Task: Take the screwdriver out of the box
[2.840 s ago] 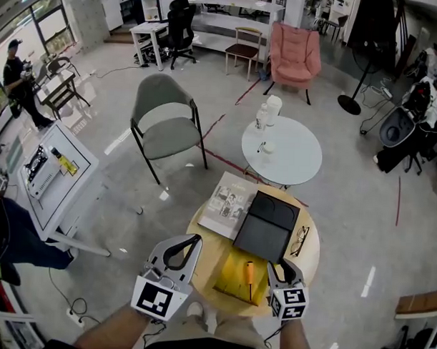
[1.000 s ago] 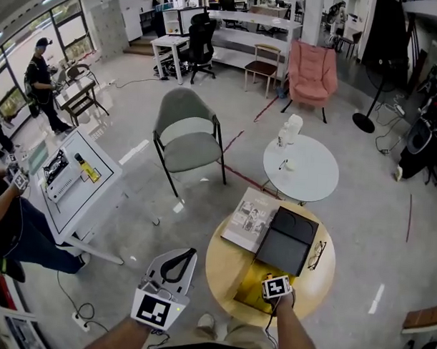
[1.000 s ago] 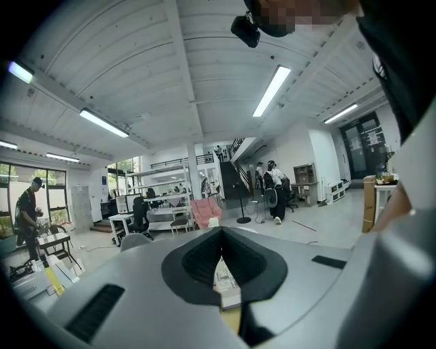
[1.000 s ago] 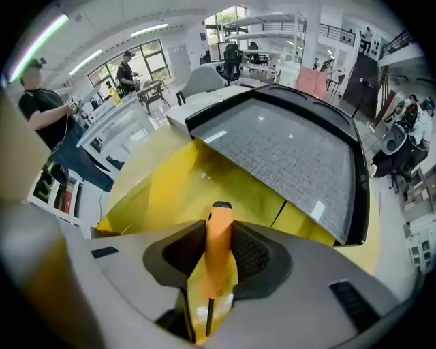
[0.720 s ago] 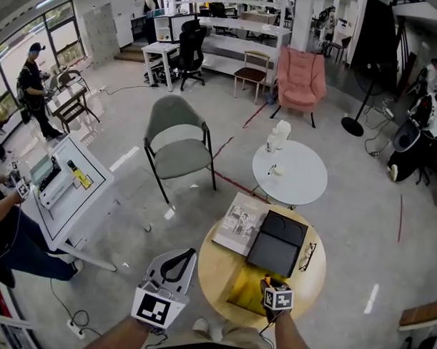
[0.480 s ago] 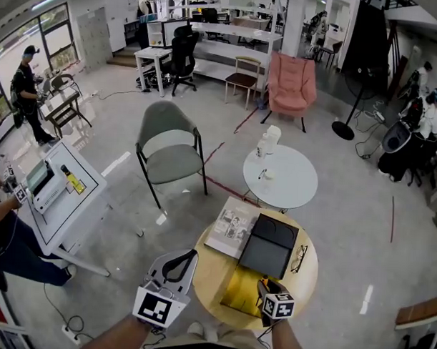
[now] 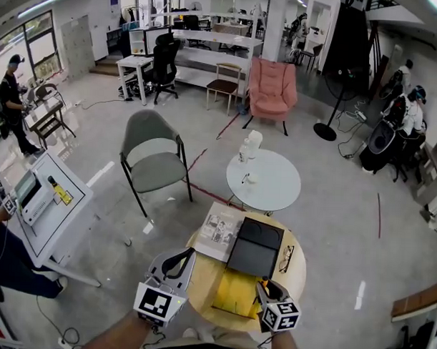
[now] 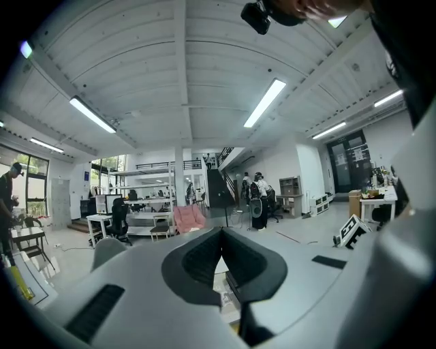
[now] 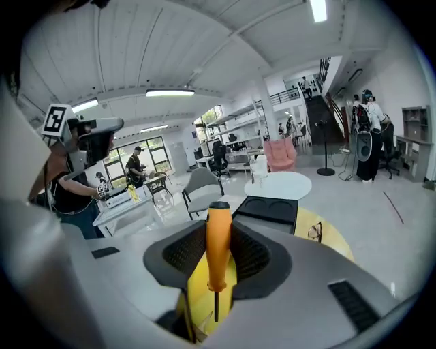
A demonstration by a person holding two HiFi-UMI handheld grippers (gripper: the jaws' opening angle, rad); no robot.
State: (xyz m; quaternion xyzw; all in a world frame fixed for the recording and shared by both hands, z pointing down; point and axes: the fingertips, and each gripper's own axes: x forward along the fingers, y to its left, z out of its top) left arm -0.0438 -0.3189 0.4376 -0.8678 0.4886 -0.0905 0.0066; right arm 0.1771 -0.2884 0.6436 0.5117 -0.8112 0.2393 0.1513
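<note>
A round wooden tabletop point(image 7: 294, 274) filled the lower middle of the head view, with a white round tabletop point(image 7: 263, 180) beyond it. On the wooden one, a closed black case point(image 7: 254, 248) lay at the far side. An open magazine point(image 7: 218, 229) lay just to its left, its right edge under or against the case. A yellow box point(image 7: 236, 292) sat at the near edge, in front of the case.

The left tongs point(image 8: 221, 232) hung off the tabletop's left rim. Their jaws were closed tip to tip with nothing between them. The right tongs point(image 7: 262, 285) hovered above the near right part of the tabletop, beside the yellow box's right edge. Their pads were clamped on the orange handle of the screwdriver point(image 9: 218, 238). The tool stood upright in the grip, handle end up and thin metal shaft pointing down, clear of the box beneath it.

A pair of spectacles point(image 7: 285, 258) lay on the wood just right of the black case.
</note>
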